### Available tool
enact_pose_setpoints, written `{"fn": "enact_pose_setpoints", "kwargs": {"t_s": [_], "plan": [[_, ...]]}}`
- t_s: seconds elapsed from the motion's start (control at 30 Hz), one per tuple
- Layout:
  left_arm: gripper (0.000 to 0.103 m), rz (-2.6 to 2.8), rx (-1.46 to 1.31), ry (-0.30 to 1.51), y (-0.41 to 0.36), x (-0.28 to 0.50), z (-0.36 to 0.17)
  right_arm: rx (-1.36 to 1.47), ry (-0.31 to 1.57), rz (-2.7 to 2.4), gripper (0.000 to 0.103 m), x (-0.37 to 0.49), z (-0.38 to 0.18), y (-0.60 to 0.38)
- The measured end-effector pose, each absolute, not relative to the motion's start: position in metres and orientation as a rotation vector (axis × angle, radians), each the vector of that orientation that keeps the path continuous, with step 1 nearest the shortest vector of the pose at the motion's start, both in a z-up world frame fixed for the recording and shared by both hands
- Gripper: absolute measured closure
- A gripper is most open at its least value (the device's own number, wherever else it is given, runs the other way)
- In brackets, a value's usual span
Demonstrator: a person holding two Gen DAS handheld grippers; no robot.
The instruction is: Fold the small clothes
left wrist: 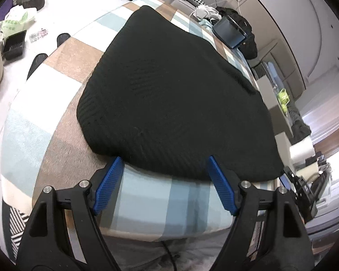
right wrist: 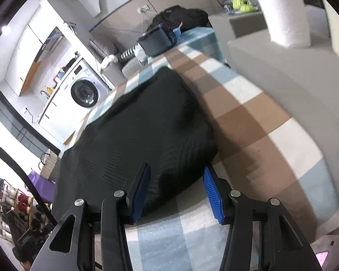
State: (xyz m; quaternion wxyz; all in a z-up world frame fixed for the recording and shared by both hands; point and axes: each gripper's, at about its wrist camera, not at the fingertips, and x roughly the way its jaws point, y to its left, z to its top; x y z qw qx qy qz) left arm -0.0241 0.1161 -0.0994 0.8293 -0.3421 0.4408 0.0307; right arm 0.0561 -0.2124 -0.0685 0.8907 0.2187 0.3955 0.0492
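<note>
- Left wrist view: a black knit garment [left wrist: 169, 94] was seen spread flat on a checked cloth [left wrist: 63, 52], filling most of it.
- At the garment's near edge the left gripper [left wrist: 163, 161] was held with its blue pads [left wrist: 106, 187] wide apart, the tips at the hem, nothing pinched between them.
- Right wrist view: the right gripper [right wrist: 176, 170] was set at the garment's [right wrist: 142, 122] near corner, fabric lying between its pads [right wrist: 212, 192].
- No firm press on the knit could be made out; whether it was gripped cannot be told.
- Beyond the garment's far edge, a dark box [right wrist: 157, 39] was seen on the cloth [right wrist: 248, 122].
- A washing machine [right wrist: 83, 90] was seen well beyond the garment.
</note>
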Motion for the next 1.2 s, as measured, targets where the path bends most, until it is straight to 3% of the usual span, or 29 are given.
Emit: {"fn": "enact_pose_setpoints", "kwargs": {"t_s": [0.3, 0.73, 1.07, 1.13, 1.2], "plan": [[0.029, 0.154, -0.645, 0.852, 0.100, -0.001, -0.100, 0.253, 0.821, 0.237, 0.033, 0.054, -0.043, -0.174], [0.029, 0.315, -0.627, 0.841, 0.124, -0.030, -0.094, 0.177, 0.910, 0.432, 0.033, 0.078, -0.061, -0.103], [0.029, 0.269, -0.560, 0.871, 0.119, 0.011, -0.105, 0.147, 0.924, 0.469, 0.033, 0.080, -0.060, -0.089], [0.035, 0.261, -0.539, 0.873, 0.115, 0.020, -0.108, 0.152, 0.926, 0.461, 0.033, 0.080, -0.061, -0.091], [0.049, 0.274, -0.519, 0.869, 0.111, 0.029, -0.108, 0.157, 0.929, 0.452, 0.033, 0.080, -0.062, -0.093]]}}
